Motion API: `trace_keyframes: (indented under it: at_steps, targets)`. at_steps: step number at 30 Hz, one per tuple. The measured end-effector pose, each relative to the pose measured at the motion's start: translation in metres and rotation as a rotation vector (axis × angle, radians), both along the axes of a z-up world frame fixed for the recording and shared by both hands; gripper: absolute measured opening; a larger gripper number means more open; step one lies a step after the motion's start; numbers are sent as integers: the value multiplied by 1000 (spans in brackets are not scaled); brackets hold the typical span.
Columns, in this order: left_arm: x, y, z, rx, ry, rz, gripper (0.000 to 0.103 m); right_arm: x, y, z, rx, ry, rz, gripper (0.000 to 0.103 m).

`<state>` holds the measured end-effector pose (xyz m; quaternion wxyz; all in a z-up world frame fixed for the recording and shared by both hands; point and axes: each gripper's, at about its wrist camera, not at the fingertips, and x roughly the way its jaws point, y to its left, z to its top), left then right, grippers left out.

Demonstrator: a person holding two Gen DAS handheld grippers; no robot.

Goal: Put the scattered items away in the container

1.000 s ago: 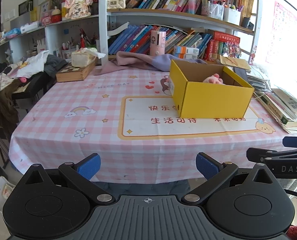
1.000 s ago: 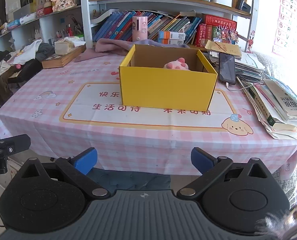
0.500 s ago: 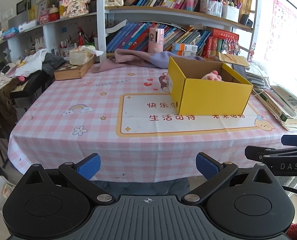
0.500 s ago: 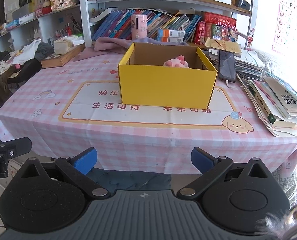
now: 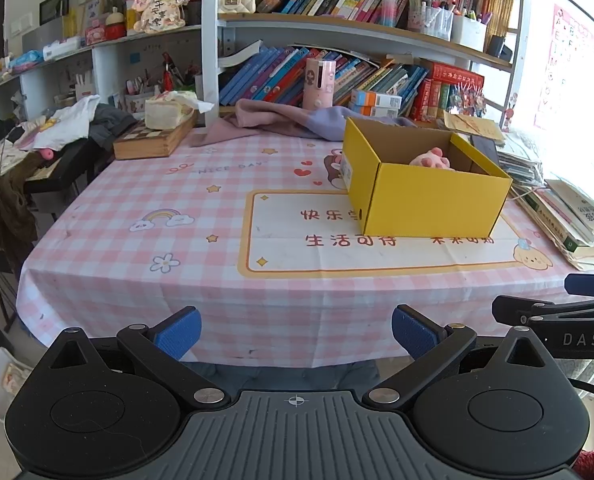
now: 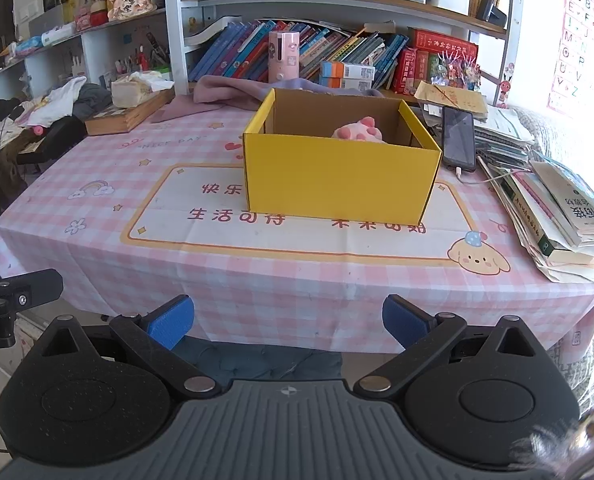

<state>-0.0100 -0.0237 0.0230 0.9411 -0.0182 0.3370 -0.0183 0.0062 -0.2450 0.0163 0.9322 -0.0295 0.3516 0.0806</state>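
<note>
Sitting well ahead of both claws, yellow box (image 6: 339,180) w/ pink toy (image 6: 361,132) inside; claws spread apart, empty.

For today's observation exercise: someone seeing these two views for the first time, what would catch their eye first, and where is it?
The bright yellow box stands open on the pink checked tablecloth, with a pink plush toy showing above its rim. Behind it a crowded bookshelf fills the back wall. A leaning pile of books sits at the table's right edge, and a dark phone lies just right of the box.
</note>
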Motion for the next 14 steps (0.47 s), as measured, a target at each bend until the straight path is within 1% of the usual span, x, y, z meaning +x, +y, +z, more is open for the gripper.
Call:
trace_keyframes:
  at_steps: [10,14]
  targets:
    - [9,0,-6,-8,35,-7,103,6,0,-1,-1,7,-11,102]
    - [13,0,-8,-17,37,-7,103,13,0,-3,1,17,-16,102]
